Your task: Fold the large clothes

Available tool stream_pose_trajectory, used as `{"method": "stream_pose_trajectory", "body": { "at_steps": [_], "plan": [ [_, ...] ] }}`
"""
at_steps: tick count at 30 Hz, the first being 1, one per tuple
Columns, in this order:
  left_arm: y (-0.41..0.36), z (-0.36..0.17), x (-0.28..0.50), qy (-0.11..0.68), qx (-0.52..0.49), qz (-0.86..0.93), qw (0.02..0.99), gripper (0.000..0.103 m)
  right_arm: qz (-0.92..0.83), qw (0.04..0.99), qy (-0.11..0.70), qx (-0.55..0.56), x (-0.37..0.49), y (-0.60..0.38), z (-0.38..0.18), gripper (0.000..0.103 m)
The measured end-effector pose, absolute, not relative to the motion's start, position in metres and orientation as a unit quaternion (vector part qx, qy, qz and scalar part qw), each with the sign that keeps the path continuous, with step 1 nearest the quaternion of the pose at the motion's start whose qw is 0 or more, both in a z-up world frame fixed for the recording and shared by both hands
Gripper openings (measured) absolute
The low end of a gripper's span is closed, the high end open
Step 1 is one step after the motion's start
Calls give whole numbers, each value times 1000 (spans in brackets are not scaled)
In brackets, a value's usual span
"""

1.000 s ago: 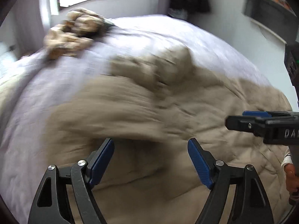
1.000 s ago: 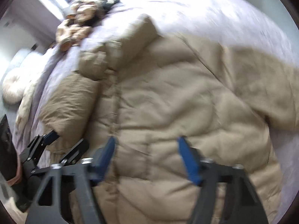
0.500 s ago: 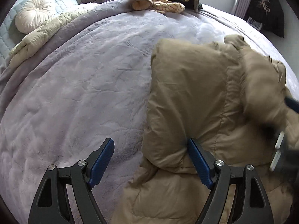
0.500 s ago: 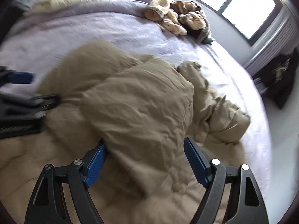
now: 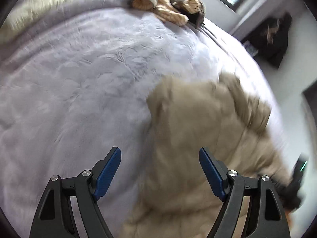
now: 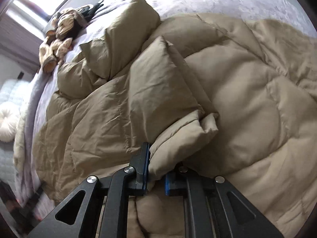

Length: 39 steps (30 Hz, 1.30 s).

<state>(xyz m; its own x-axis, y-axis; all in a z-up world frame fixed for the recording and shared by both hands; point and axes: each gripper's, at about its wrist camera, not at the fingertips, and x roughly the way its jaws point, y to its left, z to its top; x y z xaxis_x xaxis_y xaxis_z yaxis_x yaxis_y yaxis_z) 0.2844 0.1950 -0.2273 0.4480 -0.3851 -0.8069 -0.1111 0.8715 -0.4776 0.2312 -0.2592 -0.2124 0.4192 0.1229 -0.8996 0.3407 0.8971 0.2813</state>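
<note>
Where pinched, puffy tan jacket [image 6: 227, 103] rumpled

Bed [image 5: 83, 75], pale lilac quilted cover, rumpled. Tan puffer coat [image 6: 247, 103] spread flat over its near side. Heap of beige knitwear [image 5: 164, 4] at the far edge. Round white cushion [image 6: 7, 119] at the head end.

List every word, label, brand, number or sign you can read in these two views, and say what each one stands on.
None can be read.
The tan puffer jacket shows no label or print.
The lavender bedspread bears only quilted stitching.
The dark tool body at the lower right edge of the left wrist view shows a small green light, too blurred for any lettering.
</note>
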Motion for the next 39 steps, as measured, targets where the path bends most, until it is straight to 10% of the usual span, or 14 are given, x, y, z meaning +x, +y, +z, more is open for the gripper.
{"method": "stream_pose_trajectory", "body": {
  "at_steps": [6, 8, 11, 18, 32, 39],
  "plan": [
    [205, -278, 351, 571, -368, -151, 718, 82, -66, 817, 537, 200, 236, -244, -214, 12],
    [198, -283, 361, 556, -403, -163, 709, 44, -66, 818, 537, 197, 232, -240, -214, 12],
    [181, -252, 355, 500, -357, -181, 768, 18, -64, 820, 536, 192, 225, -241, -212, 12],
    [148, -196, 323, 427, -161, -199, 867, 17, -65, 824, 525, 203, 212, -248, -213, 12],
    [221, -228, 348, 483, -181, -29, 856, 27, -57, 822, 521, 220, 216, -245, -216, 13],
    [211, -191, 296, 475, -126, -63, 868, 27, -63, 817, 523, 236, 193, -268, -183, 41]
  ]
}}
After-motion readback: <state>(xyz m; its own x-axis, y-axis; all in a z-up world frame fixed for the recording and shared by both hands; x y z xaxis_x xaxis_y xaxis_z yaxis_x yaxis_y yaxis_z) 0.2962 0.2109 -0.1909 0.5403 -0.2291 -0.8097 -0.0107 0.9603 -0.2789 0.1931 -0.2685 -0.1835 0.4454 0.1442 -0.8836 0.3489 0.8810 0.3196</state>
